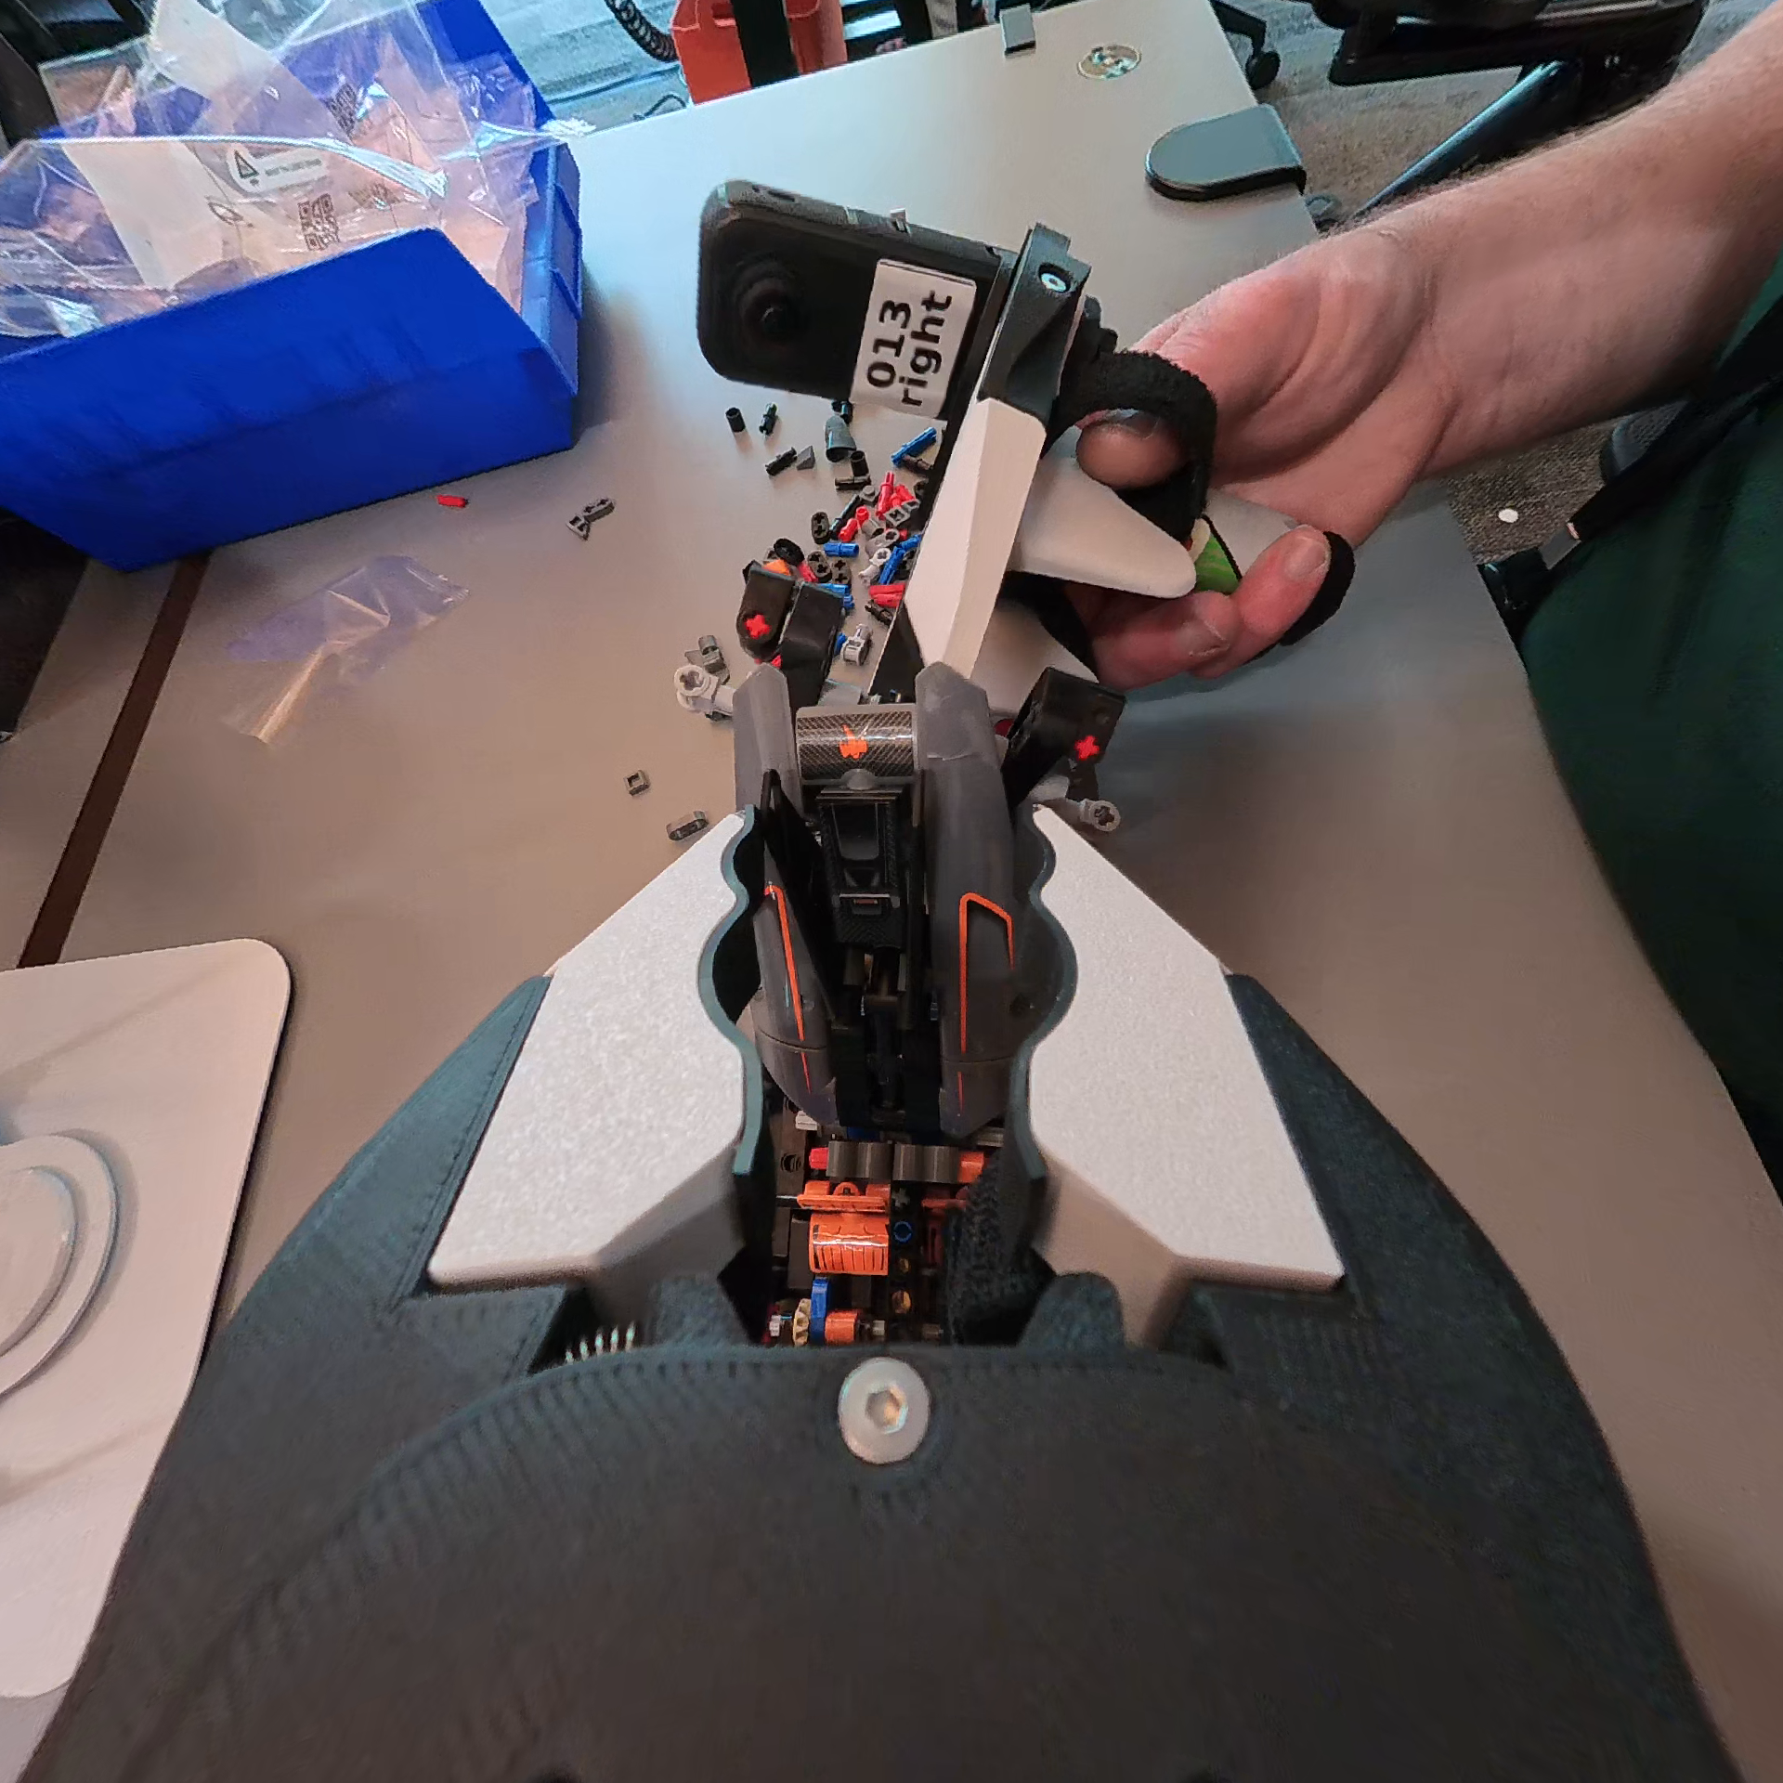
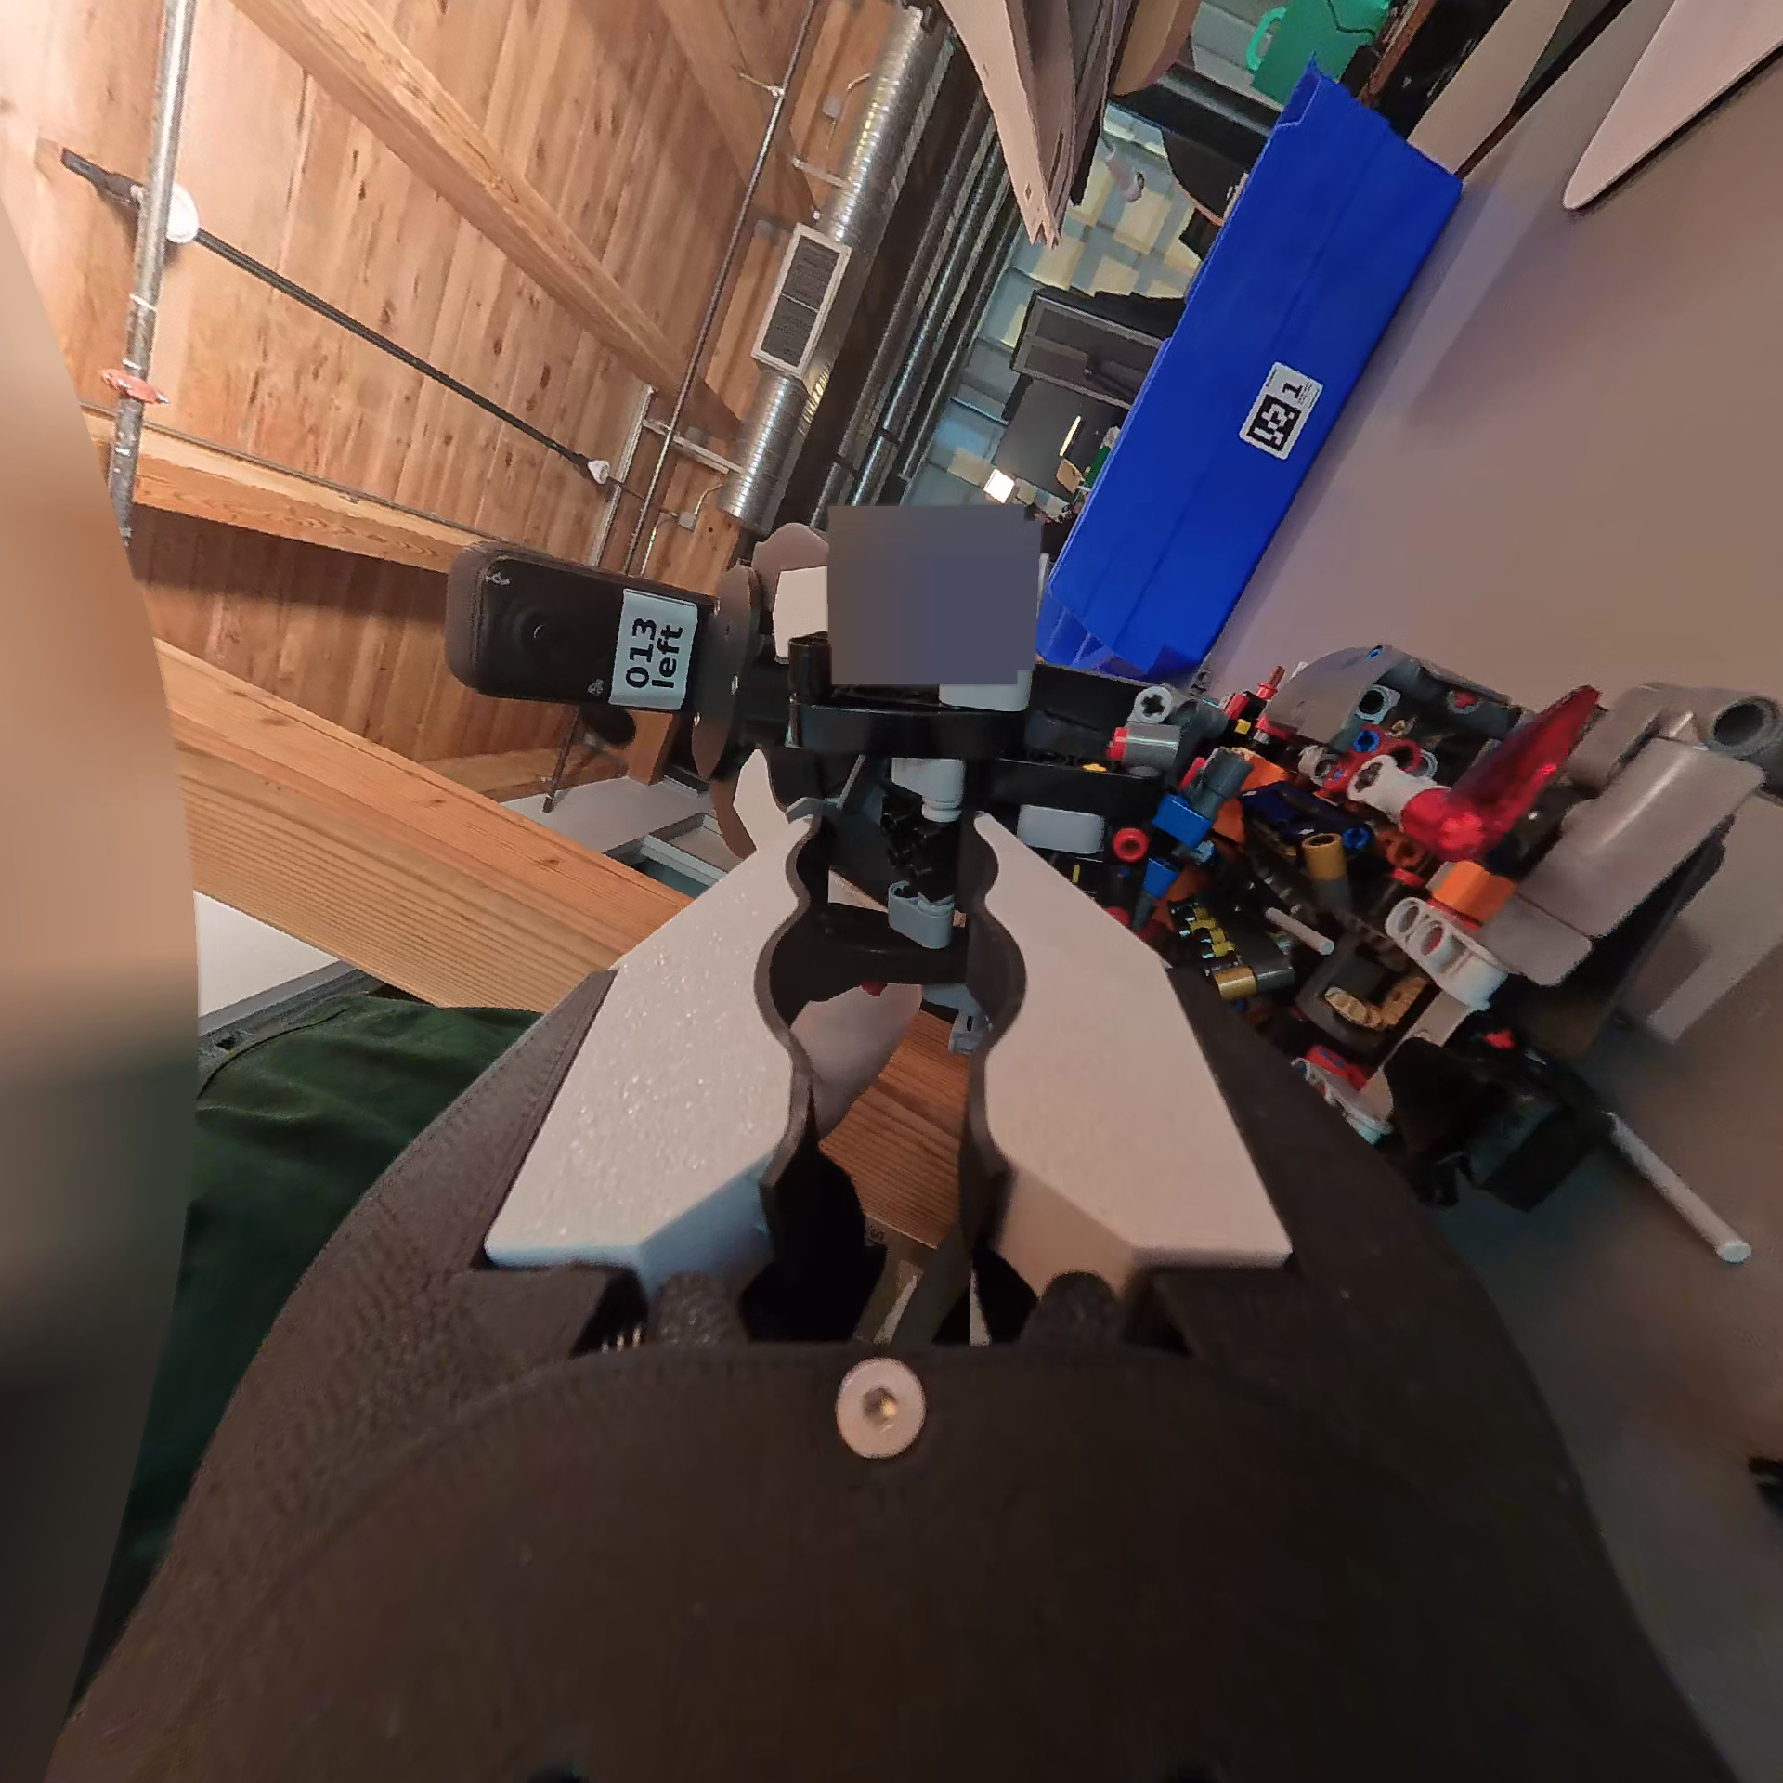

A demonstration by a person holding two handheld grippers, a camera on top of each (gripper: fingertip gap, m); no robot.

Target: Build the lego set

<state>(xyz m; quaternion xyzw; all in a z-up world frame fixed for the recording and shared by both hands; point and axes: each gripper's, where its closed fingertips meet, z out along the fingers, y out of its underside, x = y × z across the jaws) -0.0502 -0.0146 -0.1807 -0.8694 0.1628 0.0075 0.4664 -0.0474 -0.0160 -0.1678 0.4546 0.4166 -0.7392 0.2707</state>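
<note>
The lego model (image 1: 878, 926), a dark grey and black car body with orange stripes and orange gear parts, lies lengthwise between my left gripper's white fingers (image 1: 627, 1081). My left gripper (image 1: 883, 830) is shut on its sides. My right gripper (image 1: 955, 666), held by a hand (image 1: 1302, 434), comes down from the upper right onto the model's far end. In the right wrist view my right gripper (image 2: 892, 835) is shut around a black and light grey part of the model (image 2: 926, 868). What lies behind that part is hidden.
A pile of small loose lego pieces (image 1: 849, 540) lies on the grey table (image 1: 434, 772) just beyond the model; it also shows in the right wrist view (image 2: 1351, 849). A blue bin (image 1: 289, 386) with plastic bags stands far left. A clear bag (image 1: 338, 627) and a white plate (image 1: 125, 1110) lie left. Left and right tips are no more than a few centimetres apart.
</note>
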